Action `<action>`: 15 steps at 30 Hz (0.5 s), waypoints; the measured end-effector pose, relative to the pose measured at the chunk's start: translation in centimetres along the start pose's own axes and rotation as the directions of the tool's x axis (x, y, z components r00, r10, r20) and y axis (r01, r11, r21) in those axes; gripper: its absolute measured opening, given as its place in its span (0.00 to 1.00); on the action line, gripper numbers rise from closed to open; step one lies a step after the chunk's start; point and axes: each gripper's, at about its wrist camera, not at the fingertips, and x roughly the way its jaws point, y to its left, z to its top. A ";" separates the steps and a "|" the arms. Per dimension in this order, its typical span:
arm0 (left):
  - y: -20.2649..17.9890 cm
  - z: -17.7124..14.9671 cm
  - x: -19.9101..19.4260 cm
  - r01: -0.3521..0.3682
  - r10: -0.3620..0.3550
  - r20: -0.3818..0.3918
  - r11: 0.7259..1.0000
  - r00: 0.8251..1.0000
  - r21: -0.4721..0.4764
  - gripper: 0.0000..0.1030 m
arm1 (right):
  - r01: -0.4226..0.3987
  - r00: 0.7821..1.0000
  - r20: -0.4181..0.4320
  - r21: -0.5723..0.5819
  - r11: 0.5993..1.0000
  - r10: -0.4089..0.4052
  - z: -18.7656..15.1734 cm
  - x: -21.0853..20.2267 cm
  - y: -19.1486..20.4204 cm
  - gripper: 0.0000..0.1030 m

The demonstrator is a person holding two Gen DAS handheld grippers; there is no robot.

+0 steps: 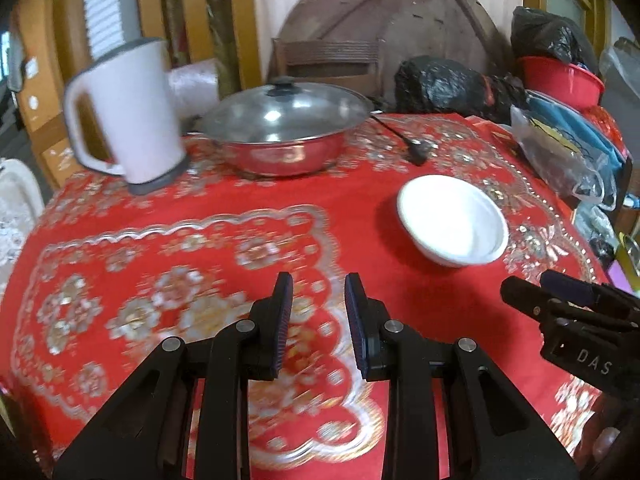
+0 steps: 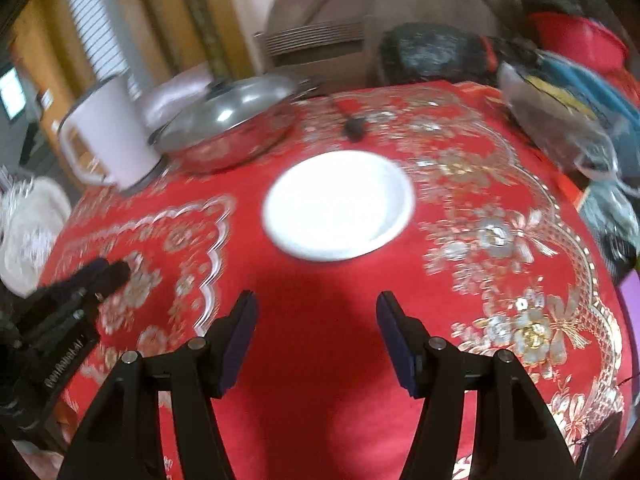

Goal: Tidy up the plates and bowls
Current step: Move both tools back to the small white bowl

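1 white bowl (image 2: 338, 204) empty | lidded steel pan (image 1: 280, 128) | both hand-held grippers parted, gripping nothing

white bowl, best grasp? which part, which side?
Probably the near rim of the bowl, taken from above and in front by the right gripper: one jaw inside, one outside. The bowl sits upright and alone on the cloth, mouth up, straight ahead of those open, empty jaws.
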 end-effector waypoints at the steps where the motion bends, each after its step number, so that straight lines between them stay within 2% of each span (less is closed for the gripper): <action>1: -0.4 0.3 0.5 0.005 -0.005 -0.006 1.000 1.000 -0.002 0.26 | 0.016 1.000 0.003 0.024 1.000 -0.017 0.4 0.2 -0.8 0.60; 11: -3.0 4.2 6.1 0.088 -0.092 -0.050 0.993 0.995 -0.072 0.26 | 0.051 0.999 0.007 0.147 0.988 -0.052 3.7 3.0 -4.3 0.64; 15: -4.1 5.0 8.4 0.093 -0.098 -0.087 0.994 0.991 -0.054 0.26 | 0.039 0.999 -0.020 0.203 0.978 -0.036 4.5 5.2 -5.7 0.65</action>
